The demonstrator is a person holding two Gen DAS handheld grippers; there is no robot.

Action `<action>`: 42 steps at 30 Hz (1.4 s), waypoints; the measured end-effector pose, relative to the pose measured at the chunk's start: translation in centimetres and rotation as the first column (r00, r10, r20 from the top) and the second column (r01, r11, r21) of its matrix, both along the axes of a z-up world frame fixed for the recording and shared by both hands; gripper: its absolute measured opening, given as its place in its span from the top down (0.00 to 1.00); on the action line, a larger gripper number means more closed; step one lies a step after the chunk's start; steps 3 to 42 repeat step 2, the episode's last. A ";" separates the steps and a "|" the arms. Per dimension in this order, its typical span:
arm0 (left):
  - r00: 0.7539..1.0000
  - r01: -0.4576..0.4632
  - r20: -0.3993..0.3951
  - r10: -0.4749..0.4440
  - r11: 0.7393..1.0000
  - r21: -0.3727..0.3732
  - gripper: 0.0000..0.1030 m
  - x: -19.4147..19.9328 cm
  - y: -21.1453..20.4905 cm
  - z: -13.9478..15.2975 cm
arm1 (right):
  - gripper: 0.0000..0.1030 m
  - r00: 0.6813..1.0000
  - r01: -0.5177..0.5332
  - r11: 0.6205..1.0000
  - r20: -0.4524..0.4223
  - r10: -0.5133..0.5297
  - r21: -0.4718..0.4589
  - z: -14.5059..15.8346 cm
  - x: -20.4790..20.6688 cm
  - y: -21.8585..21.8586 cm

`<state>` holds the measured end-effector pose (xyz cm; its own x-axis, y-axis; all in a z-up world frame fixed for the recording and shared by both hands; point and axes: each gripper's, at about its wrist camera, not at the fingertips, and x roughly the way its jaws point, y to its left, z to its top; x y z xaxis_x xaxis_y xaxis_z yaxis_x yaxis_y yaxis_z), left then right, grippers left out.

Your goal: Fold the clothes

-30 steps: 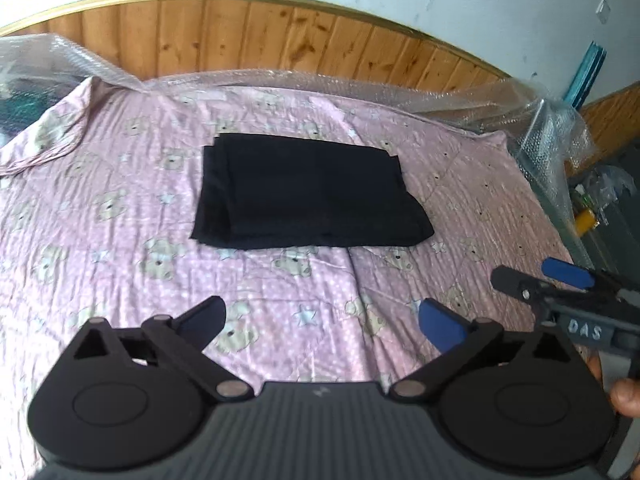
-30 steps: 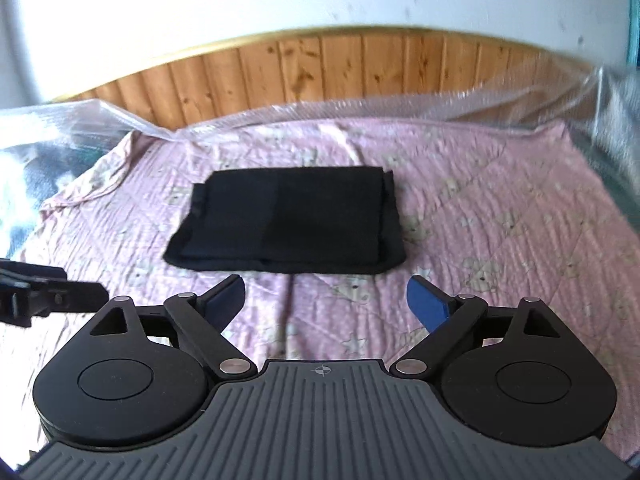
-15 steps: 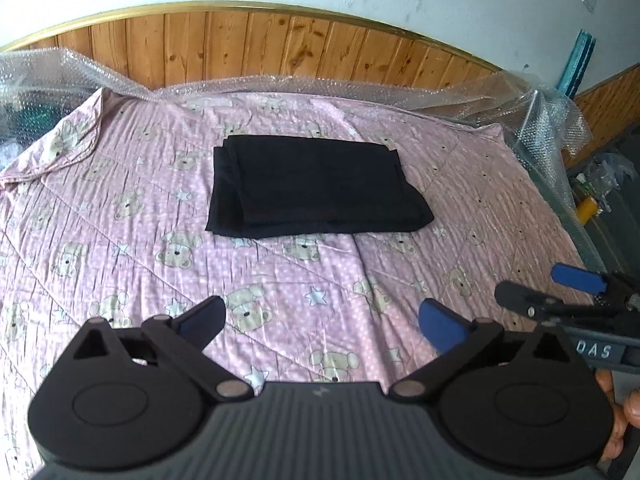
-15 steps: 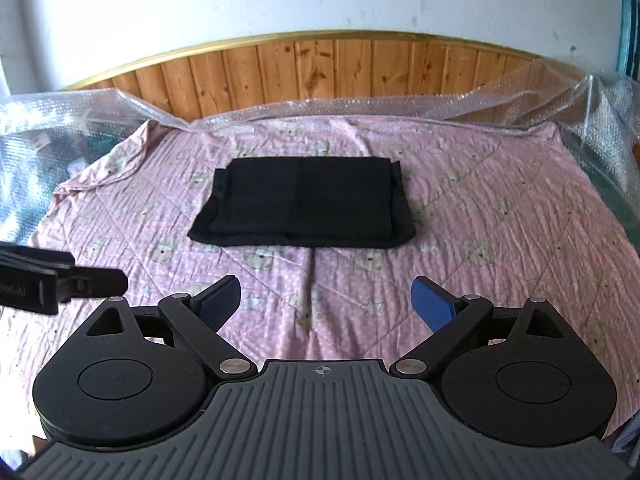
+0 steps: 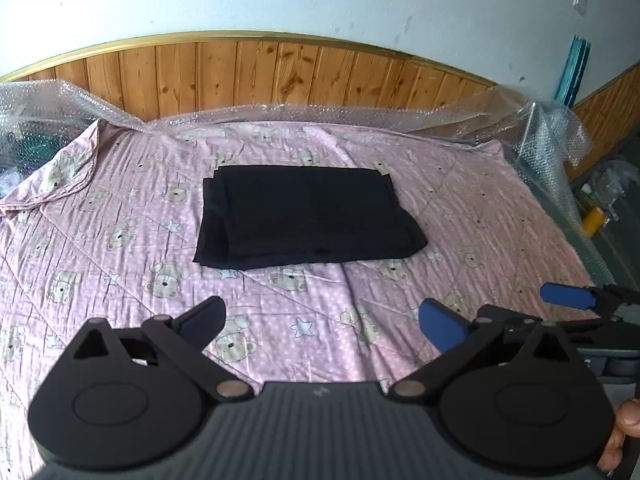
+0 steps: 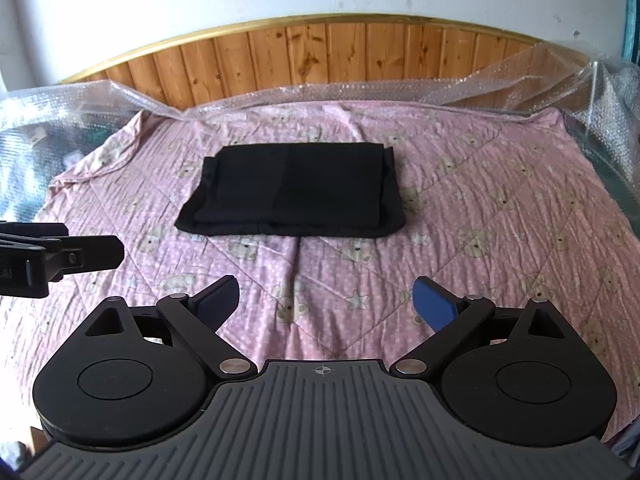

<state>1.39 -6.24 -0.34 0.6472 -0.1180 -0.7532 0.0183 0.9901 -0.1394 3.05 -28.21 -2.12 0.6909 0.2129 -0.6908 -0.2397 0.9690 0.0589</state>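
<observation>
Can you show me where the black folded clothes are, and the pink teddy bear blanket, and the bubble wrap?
black folded clothes [image 5: 308,216], left wrist view, middle of top layer
pink teddy bear blanket [image 6: 500,216], right wrist view, bare patch
bubble wrap [image 6: 360,90], right wrist view, far strip

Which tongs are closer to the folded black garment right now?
Neither clearly: the left tongs and right tongs both hang open and empty, short of the black garment's near edge.

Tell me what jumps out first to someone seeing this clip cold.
A black folded garment lies flat mid-bed on a pink bear-print quilt. In front of it the left gripper and right gripper hover open and empty. Bubble wrap lines the wooden headboard behind.
</observation>
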 end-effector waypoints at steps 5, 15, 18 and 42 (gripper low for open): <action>1.000 0.001 -0.004 -0.001 1.000 0.013 0.00 0.1 -0.1 0.0 | 0.08 1.000 -0.004 1.000 -0.001 0.004 0.002 -0.1 0.3 0.1; 1.000 0.001 -0.004 -0.001 1.000 0.013 0.00 0.1 -0.1 0.0 | 0.08 1.000 -0.004 1.000 -0.001 0.004 0.002 -0.1 0.3 0.1; 1.000 0.001 -0.004 -0.001 1.000 0.013 0.00 0.1 -0.1 0.0 | 0.08 1.000 -0.004 1.000 -0.001 0.004 0.002 -0.1 0.3 0.1; 1.000 0.001 -0.004 -0.001 1.000 0.013 0.00 0.1 -0.1 0.0 | 0.08 1.000 -0.004 1.000 -0.001 0.004 0.002 -0.1 0.3 0.1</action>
